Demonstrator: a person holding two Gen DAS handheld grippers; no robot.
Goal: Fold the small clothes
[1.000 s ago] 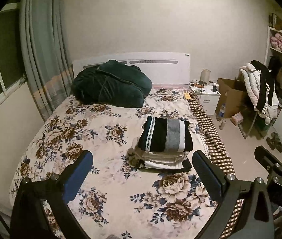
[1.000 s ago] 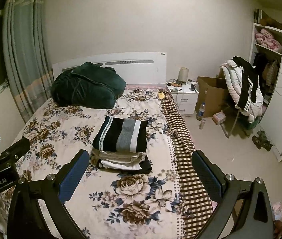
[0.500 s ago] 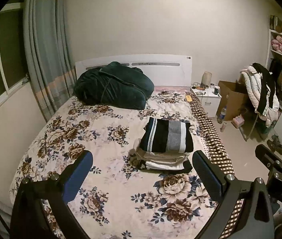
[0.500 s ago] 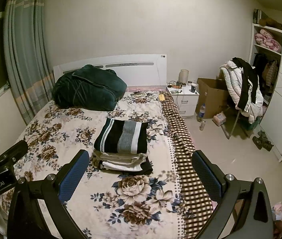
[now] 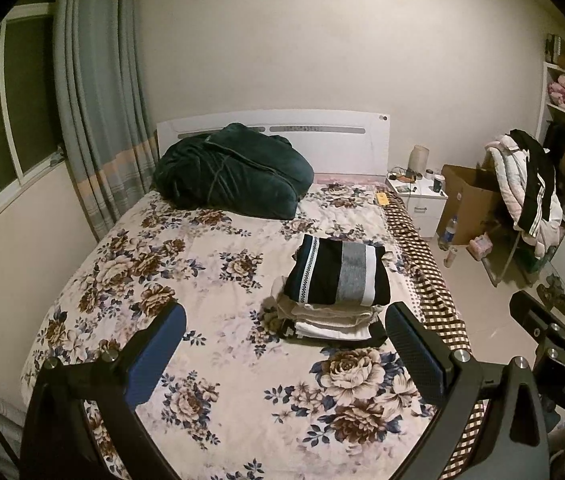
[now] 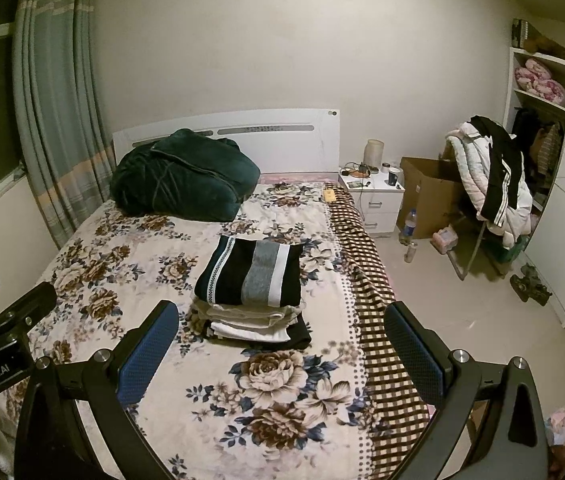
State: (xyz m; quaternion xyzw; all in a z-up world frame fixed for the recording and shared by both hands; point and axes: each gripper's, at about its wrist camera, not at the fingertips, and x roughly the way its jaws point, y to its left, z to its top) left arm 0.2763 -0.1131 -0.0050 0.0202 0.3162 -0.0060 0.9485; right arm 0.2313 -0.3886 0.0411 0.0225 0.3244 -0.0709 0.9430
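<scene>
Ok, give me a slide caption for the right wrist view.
Open right hand-held gripper poised above a stack of folded clothes on a floral bedspread.

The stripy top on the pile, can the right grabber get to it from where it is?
Probably yes. The right gripper is open and empty, and the striped top lies uncovered atop the folded pile, with only bare floral bedspread between them.

A home bedroom: floral-covered bed (image 5: 210, 320), nightstand (image 6: 370, 196), wardrobe shelves (image 6: 538, 92).
</scene>
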